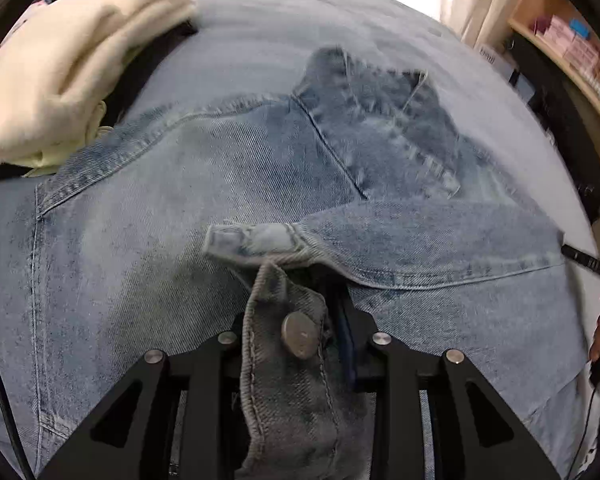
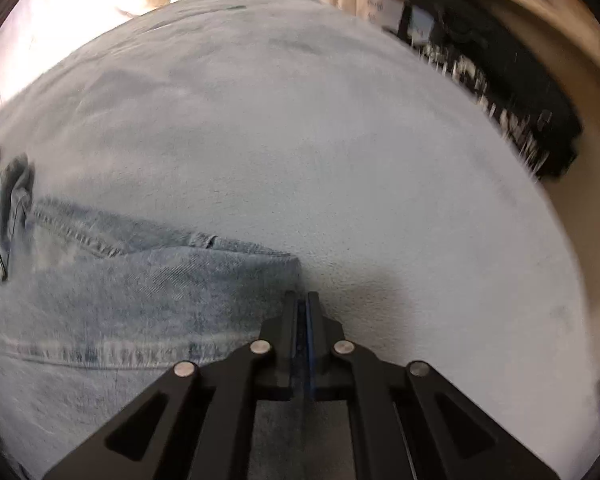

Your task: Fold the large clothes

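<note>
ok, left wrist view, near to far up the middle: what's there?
left hand-held gripper clamping the buttoned waistband → belt loop → back pocket → pale blue surface.

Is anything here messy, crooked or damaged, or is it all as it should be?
Nothing looks damaged or spilled. The jeans lie rumpled on the pale blue cover, waistband bunched with the button tab pinched in the left gripper. A cream garment sits loosely beside them. The right gripper is shut on nothing.
</note>
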`<state>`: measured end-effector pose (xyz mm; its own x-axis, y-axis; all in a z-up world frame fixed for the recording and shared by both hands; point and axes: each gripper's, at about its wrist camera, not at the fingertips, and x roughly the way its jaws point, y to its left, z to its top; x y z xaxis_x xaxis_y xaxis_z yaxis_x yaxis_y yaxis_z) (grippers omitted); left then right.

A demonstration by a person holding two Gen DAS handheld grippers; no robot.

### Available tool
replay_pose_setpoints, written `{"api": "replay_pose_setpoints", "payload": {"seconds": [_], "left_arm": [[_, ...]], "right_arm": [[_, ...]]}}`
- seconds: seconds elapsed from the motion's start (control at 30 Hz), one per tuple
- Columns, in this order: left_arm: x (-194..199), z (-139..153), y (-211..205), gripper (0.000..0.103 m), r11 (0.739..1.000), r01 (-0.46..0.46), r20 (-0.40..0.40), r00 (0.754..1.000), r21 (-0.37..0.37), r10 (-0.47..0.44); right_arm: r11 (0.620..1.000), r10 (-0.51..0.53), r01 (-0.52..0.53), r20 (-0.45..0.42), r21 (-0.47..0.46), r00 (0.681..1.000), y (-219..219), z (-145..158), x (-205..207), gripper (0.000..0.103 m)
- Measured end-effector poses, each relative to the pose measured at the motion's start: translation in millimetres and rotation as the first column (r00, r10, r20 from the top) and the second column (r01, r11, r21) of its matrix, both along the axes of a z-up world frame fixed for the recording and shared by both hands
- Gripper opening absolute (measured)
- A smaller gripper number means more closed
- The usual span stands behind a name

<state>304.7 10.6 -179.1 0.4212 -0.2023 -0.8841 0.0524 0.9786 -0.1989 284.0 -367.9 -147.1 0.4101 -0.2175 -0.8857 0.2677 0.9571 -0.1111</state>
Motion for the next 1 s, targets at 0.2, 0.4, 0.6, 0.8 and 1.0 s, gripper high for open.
{"api": "replay_pose_setpoints", "payload": {"seconds": [0.2, 0.4, 0.6, 0.8, 1.0], "left_arm": [[-24.6, 40.3, -0.5, 0.053, 0.967, -0.059, 0.077, 0.996, 0.248, 0.041], [-64.2, 77.3, -23.5, 0.068, 0.994, -0.046, 0.155, 0.987, 0.104, 0.029], [-65.9, 37.2, -60.8, 0.068, 0.997, 0.02, 0.043, 0.999, 0.076, -0.023], [-63.3, 2.6, -40.9, 0.069, 1.0, 0.014, -0.015, 1.0, 0.025, -0.014], [-67.5, 8.8, -40.4, 0.068, 0.998, 0.028, -0.01, 1.0, 0.062, -0.028]], "right_arm": [[0.995, 0.101, -0.103, 0.12, 0.016, 0.988, 40.4, 53.1, -49.7, 0.007], [0.932, 0.269, -0.293, 0.136, 0.213, 0.953, 111.7, 62.1, -90.0, 0.007], [0.902, 0.334, -0.329, 0.03, 0.281, 0.942, 152.7, 17.2, -94.8, 0.007], [0.944, 0.234, -0.229, 0.007, 0.237, 0.972, 100.0, 5.3, -108.5, 0.007], [0.98, 0.077, -0.073, -0.015, 0.187, 0.997, 30.2, 0.5, -121.4, 0.007]]}}
